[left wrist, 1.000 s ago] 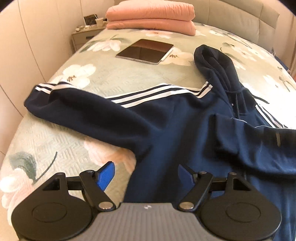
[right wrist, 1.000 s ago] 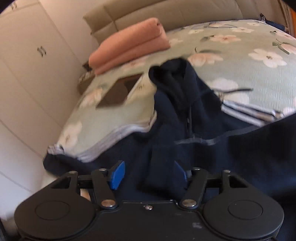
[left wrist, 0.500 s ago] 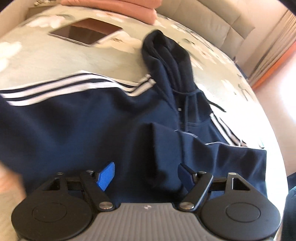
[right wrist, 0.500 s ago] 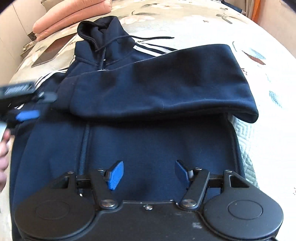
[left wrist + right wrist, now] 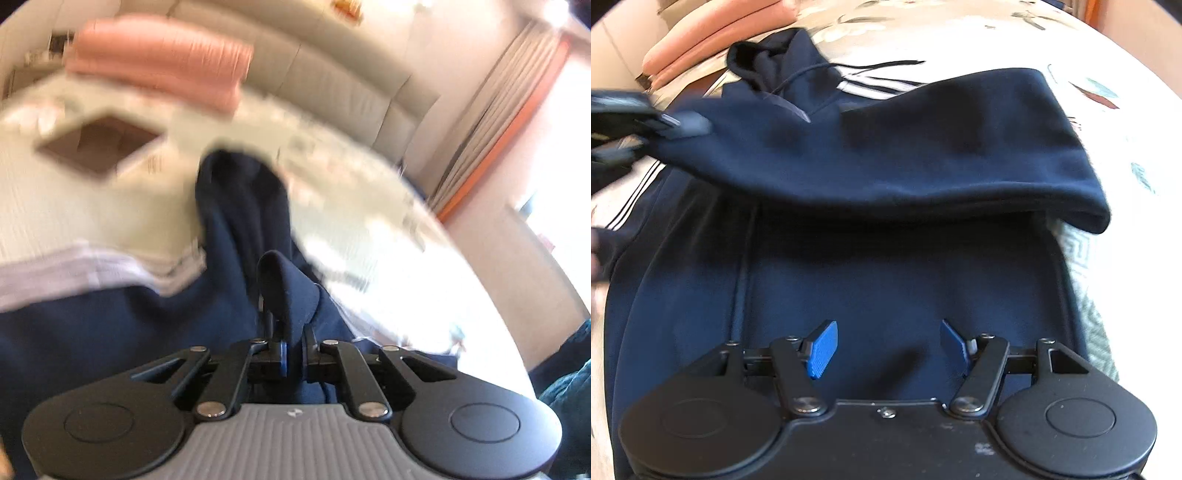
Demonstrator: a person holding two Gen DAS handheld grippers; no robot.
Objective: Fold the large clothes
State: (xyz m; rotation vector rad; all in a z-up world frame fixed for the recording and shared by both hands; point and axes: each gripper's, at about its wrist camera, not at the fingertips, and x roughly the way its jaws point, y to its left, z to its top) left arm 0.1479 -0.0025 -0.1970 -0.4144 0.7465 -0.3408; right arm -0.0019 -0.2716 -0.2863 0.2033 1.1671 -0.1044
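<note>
A navy hoodie [image 5: 886, 277] with white stripes lies flat on the bed, hood [image 5: 768, 62] towards the headboard. One sleeve [image 5: 905, 147] is folded across the chest. My left gripper [image 5: 293, 347] has its jaws closing tight on the sleeve's cuff [image 5: 288, 291], which sticks up between the fingers. The right wrist view shows the left gripper [image 5: 679, 125] blurred at the sleeve's left end. My right gripper [image 5: 888, 347] hangs open just above the lower body of the hoodie, nothing between its blue pads [image 5: 822, 349].
Folded pink blankets [image 5: 159, 70] lie by the padded headboard [image 5: 332, 85]. A dark tablet [image 5: 99, 147] rests on the floral bedcover [image 5: 74, 214] left of the hood. Curtains [image 5: 491, 122] hang at the right. A hand [image 5: 596, 258] shows at the left edge.
My left gripper went from wide open to shut on the sleeve cuff and swung up towards the headboard. My right gripper sank closer to the hoodie body, still open.
</note>
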